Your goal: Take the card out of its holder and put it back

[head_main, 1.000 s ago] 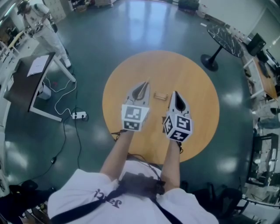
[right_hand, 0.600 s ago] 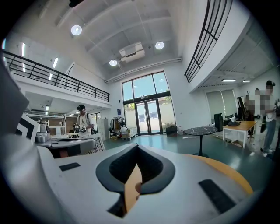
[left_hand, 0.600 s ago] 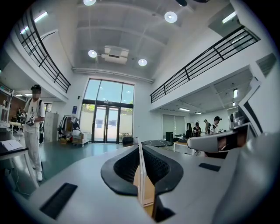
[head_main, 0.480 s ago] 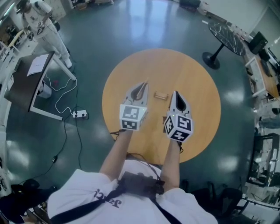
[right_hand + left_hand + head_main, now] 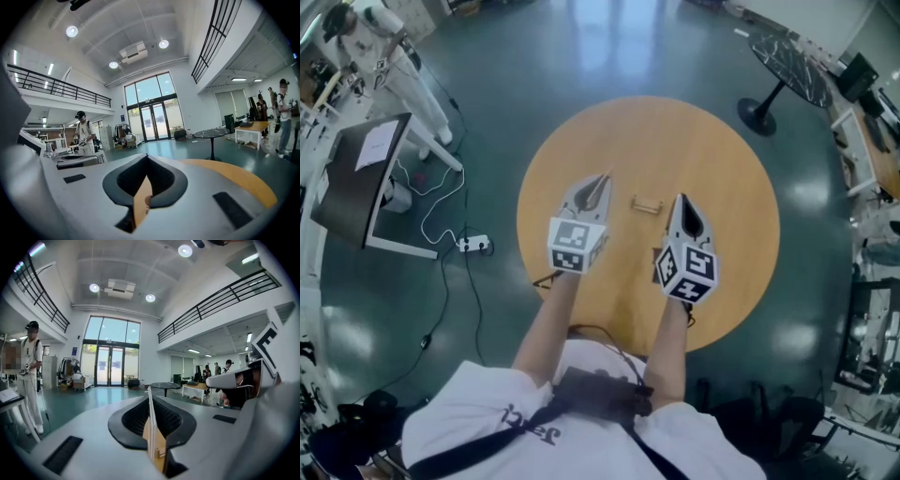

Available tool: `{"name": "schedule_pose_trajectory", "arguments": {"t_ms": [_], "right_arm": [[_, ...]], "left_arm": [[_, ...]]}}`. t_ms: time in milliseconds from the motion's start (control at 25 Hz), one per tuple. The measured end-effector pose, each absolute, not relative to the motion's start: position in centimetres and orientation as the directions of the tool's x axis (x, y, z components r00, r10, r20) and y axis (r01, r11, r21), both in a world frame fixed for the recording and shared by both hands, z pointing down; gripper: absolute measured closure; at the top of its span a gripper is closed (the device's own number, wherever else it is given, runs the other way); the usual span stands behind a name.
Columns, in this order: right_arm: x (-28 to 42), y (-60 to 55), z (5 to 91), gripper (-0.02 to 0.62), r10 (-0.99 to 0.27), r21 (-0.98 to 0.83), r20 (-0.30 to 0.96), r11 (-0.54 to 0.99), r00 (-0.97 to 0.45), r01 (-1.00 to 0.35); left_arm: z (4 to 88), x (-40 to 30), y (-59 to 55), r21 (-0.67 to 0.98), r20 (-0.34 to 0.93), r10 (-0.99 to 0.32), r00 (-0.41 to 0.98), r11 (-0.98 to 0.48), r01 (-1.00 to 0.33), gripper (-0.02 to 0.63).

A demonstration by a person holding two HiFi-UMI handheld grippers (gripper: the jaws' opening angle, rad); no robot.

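Between the jaws of the left gripper (image 5: 605, 178), low in the centre of that gripper's own view: one card (image 5: 150, 414), thin and white. We see it edge-on and upright, with its far edge reaching just past the jaw tips. We record it as out of its holder (image 5: 646, 203) and held over the left-of-centre part of the table (image 5: 712, 141). The left gripper's jaws are clamped on the card, one pad against each face.

Holder: small, pale wood, lying on the table just above the middle of the head view. It sits between the two gripper tips and appears to touch neither. We cannot make out its slot at this size.

The right gripper (image 5: 680, 198) is just right of the holder and points toward the top of the frame, roughly parallel with the left. Its jaws are pressed together at the tips with nothing between them. Only table wood shows through the gap beneath.

Table: round, orange-brown wood, filling the centre of the frame.

Wearer, along the lower edge:
- bare forearms (image 5: 548, 323)
- white T-shirt (image 5: 478, 412)
- black strap (image 5: 487, 445)

Surroundings, on the dark green floor (image 5: 581, 56):
- power strip (image 5: 470, 246) with white cable (image 5: 441, 202), left of the table
- desk (image 5: 347, 202) bearing a sheet of paper (image 5: 373, 142), at the left edge
- standing person in white (image 5: 380, 47), upper left
- black round table (image 5: 787, 73), upper right
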State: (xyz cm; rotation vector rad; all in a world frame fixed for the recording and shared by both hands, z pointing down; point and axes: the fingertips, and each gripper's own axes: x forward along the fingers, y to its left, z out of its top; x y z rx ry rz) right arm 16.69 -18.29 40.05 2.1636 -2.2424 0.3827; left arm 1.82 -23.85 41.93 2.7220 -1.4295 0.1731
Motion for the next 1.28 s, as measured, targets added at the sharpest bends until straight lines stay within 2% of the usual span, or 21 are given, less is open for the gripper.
{"name": "schedule_pose_trajectory", "arguments": {"t_ms": [320,720,1040,1280], "right_arm": [[18.5,-19.0,42.6,0.575,-0.975,-0.219,0.221,-0.043,-0.006,-0.975],[21.5,-18.3,45.9,0.575,-0.955,-0.252,0.292,-0.122,0.044,-0.96],[21.6,-18.5,47.4,0.575,-0.948,-0.282,0.317,-0.137,0.043,-0.95],[21.8,-18.4,48.2,0.575,-0.947,-0.316,0.32,-0.139,0.032,-0.939]], "left_arm": [[44.7,-0.4,-26.6,-0.009,0.181,-0.797,0.577,-0.588,-0.809,0.577],[48.2,-5.6,-30.3,-0.203,0.309,-0.727,0.613,-0.68,-0.705,0.577],[47.2,-8.2,-33.4,-0.335,0.329,-0.664,0.672,-0.747,-0.574,0.577],[46.5,-4.0,-33.8,-0.381,0.343,-0.537,0.771,-0.83,-0.409,0.577]]}}
